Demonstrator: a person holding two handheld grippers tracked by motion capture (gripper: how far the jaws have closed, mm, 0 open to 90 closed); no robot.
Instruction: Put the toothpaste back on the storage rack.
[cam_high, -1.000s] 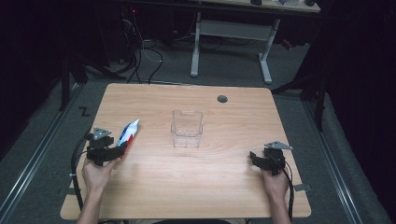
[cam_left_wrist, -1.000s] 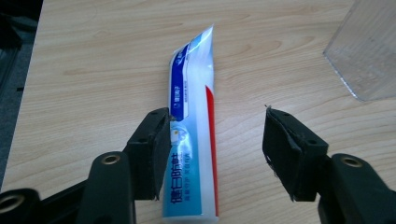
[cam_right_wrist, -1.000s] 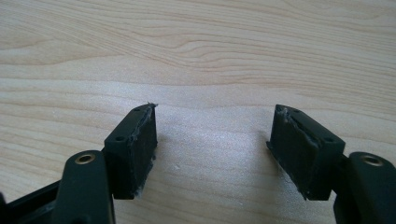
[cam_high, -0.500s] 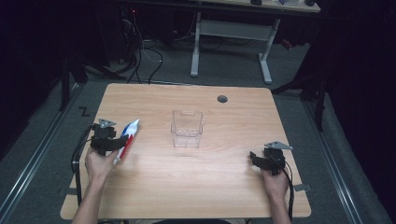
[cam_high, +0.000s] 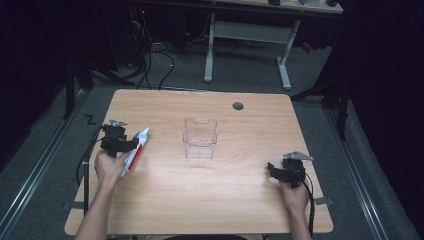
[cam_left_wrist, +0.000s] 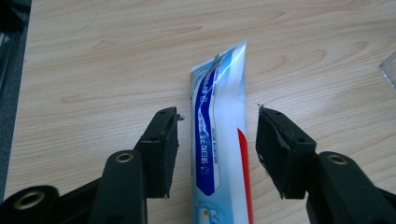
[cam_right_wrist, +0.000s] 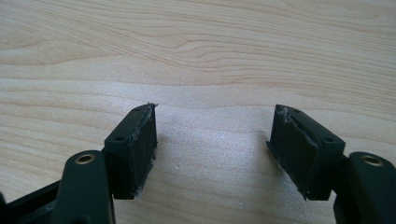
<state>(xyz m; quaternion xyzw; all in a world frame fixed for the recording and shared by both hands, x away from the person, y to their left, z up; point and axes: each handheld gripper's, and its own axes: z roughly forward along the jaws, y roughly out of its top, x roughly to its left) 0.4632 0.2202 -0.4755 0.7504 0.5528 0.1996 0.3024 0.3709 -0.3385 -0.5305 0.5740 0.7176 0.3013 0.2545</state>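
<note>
**Left jaws narrowing around a toothpaste tube**

At the table's (cam_high: 210, 200) left side, the left gripper (cam_high: 125, 146) sits low over a toothpaste tube (cam_high: 136, 150) that lies flat on the wood, its crimped end pointing away from the person. The left gripper view puts the tube (cam_left_wrist: 219, 140) between the two black jaws: these have just been closing, yet a strip of bare wood shows on either side, so the pads (cam_left_wrist: 164, 149) stand apart from the tube and grip nothing. That view brings out what the high view cannot: a blue band running lengthwise with small white print, seemingly Chinese characters too fine to read, and a red stripe along the tube's edge. A clear corner peeks in at its right margin.

In the middle of the table stands a clear plastic bin (cam_high: 200, 138), well apart from the tube. Beyond it is a round grommet hole (cam_high: 238, 106).

At the right, the right gripper (cam_high: 276, 170) rests near the table's front, jaws spread wide over bare wood with nothing between them, as the right gripper view (cam_right_wrist: 212, 149) confirms.
</note>
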